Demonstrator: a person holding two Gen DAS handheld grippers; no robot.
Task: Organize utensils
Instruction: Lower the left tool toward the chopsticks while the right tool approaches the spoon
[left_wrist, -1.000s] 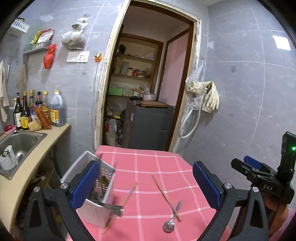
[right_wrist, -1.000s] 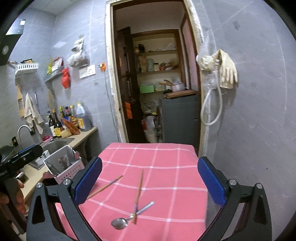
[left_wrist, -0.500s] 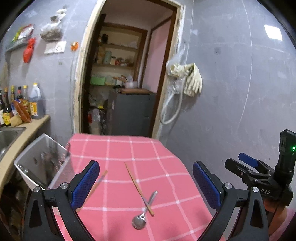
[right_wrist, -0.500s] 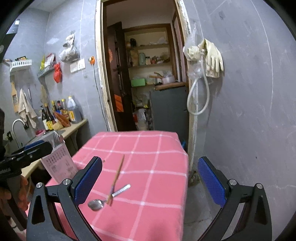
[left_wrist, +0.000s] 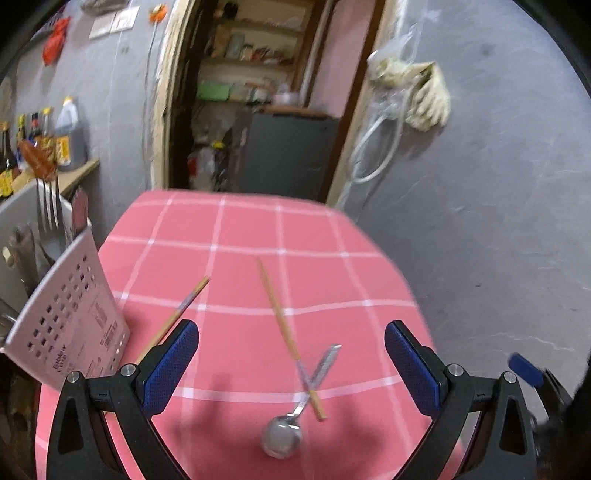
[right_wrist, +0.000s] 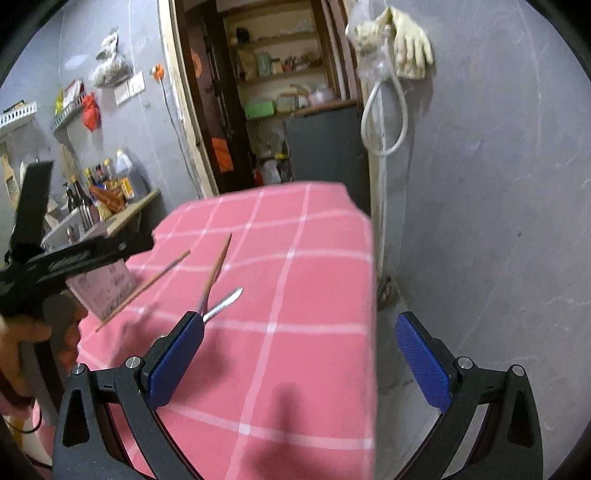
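Observation:
A metal spoon (left_wrist: 291, 424) lies on the pink checked tablecloth (left_wrist: 236, 229), crossed by a chopstick (left_wrist: 284, 328). A second chopstick (left_wrist: 177, 317) lies to the left, next to a white perforated utensil caddy (left_wrist: 70, 325) that holds forks (left_wrist: 48, 210). My left gripper (left_wrist: 290, 363) is open and empty, hovering over the spoon. My right gripper (right_wrist: 299, 362) is open and empty above the table's right part. In the right wrist view the spoon handle (right_wrist: 225, 302), both chopsticks (right_wrist: 216, 269) and the caddy (right_wrist: 107, 284) show, with the left gripper's body (right_wrist: 66, 258) at the left.
The table's right edge (right_wrist: 373, 295) drops to the floor beside a grey wall with a hose and rubber gloves (right_wrist: 402, 48). A counter with bottles (left_wrist: 62, 144) stands at the left. An open doorway with shelves (left_wrist: 255, 74) lies behind the table.
Both grippers have moved forward and down toward the table. The spoon and chopsticks now lie closer under the left gripper. The caddy has slid to the left edge of the view.

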